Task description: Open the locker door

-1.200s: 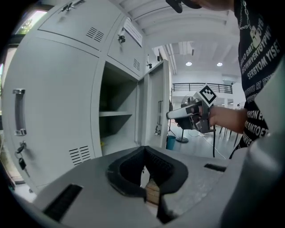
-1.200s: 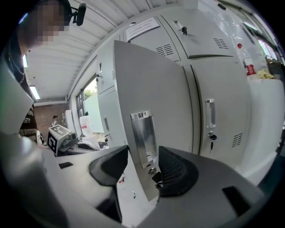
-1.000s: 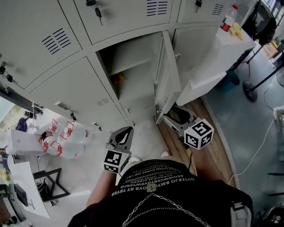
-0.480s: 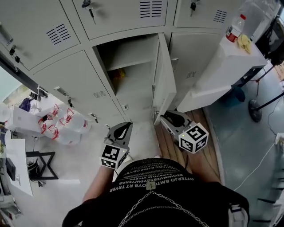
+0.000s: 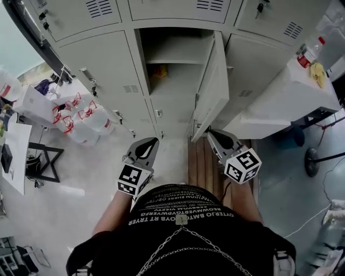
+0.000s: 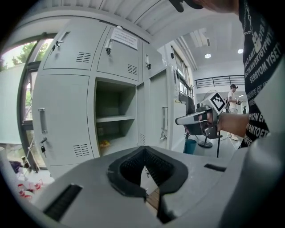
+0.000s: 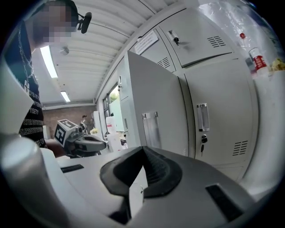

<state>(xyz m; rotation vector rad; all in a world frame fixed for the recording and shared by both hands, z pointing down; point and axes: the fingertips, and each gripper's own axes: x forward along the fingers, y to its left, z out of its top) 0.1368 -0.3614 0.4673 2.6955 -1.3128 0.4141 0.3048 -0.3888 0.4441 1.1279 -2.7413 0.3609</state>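
A small yellow thing (image 5: 157,74) is seen low inside the open locker (image 5: 172,40), but it is too small to be told. In the head view, the upper lockers (image 5: 178,9) are cut off by the top edge. In the left gripper view, the print on a white label (image 6: 124,39) cannot be read, and the locker's bottom is hidden behind the left gripper (image 6: 143,150). In the right gripper view, the locker door (image 7: 153,102) is hidden low down by the right gripper (image 7: 143,149).

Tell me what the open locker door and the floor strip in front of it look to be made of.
Open locker door: looks like painted sheet metal, pale grey and matte. Its thin edge suggests this, as do the punched vent slots on the neighbouring door.
Floor strip: looks like wood planks, brown with lengthwise seams, though it could be laminate.
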